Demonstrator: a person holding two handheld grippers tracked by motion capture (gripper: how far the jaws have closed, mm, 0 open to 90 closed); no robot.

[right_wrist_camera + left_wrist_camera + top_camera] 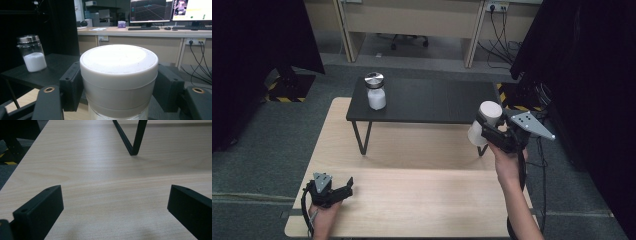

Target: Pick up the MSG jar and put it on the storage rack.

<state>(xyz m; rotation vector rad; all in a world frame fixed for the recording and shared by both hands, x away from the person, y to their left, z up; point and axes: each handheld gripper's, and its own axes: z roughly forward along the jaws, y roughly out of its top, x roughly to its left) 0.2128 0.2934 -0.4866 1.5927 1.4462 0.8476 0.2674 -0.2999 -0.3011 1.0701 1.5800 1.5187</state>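
The left gripper (343, 189) rests low over the near left part of the wooden table (412, 200), jaws spread wide with bare wood between them; in the left gripper view a leg of the black shelf (132, 142) stands on the table beyond the jaws. Farther in, at the table's right side, the right gripper (492, 131) is raised above the wood, its jaws clamped on a white-capped jar (118, 75) just below the cap; the jar stands upright in the grasp. Beyond, on the black shelf's left end, stands a glass jar (375, 91) with a metal lid, holding white powder, well apart from the held jar.
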